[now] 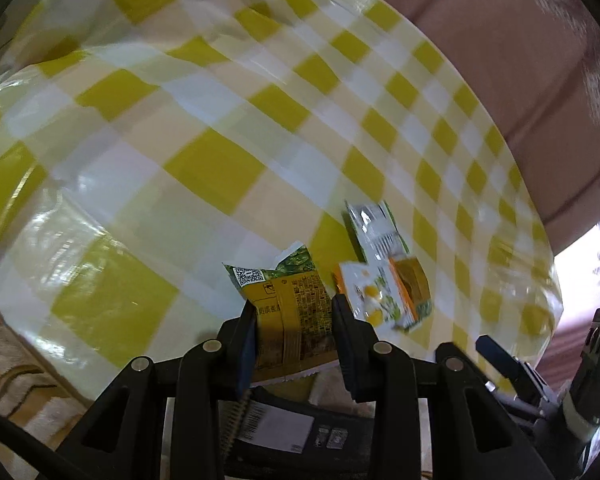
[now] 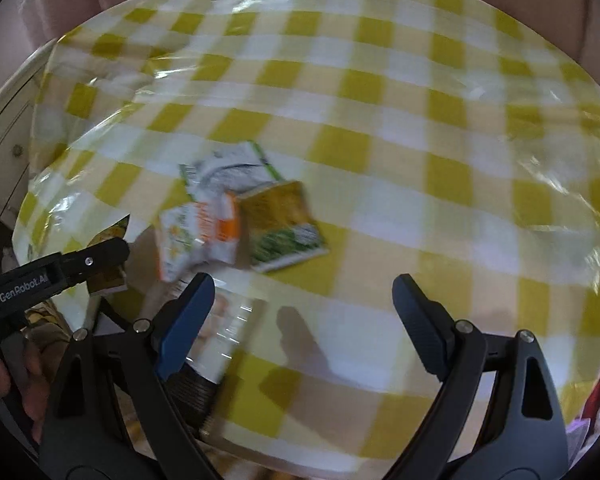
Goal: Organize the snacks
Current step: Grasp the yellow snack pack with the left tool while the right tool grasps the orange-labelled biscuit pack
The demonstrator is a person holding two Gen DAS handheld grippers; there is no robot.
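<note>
My left gripper (image 1: pixel 294 306) is shut on a yellow and green snack packet (image 1: pixel 290 312), held upright just above the near edge of the table. Beyond it to the right lies a small pile: a white and green packet (image 1: pixel 374 228), an orange and white packet (image 1: pixel 370 296) and a yellow-brown packet (image 1: pixel 410 280). The right wrist view shows the same pile (image 2: pixel 236 216) ahead and to the left of my right gripper (image 2: pixel 302 280), which is open with nothing between its fingers. The left gripper (image 2: pixel 116 256) with its packet (image 2: pixel 110 234) shows at the left edge.
The table (image 2: pixel 400 152) wears a yellow and white chequered cloth under clear film. A pale, blurred packet (image 2: pixel 230 328) lies under my right gripper's left finger. A dark item with a barcode label (image 1: pixel 276 428) sits below the left gripper. A white cabinet (image 2: pixel 8 128) stands at the left.
</note>
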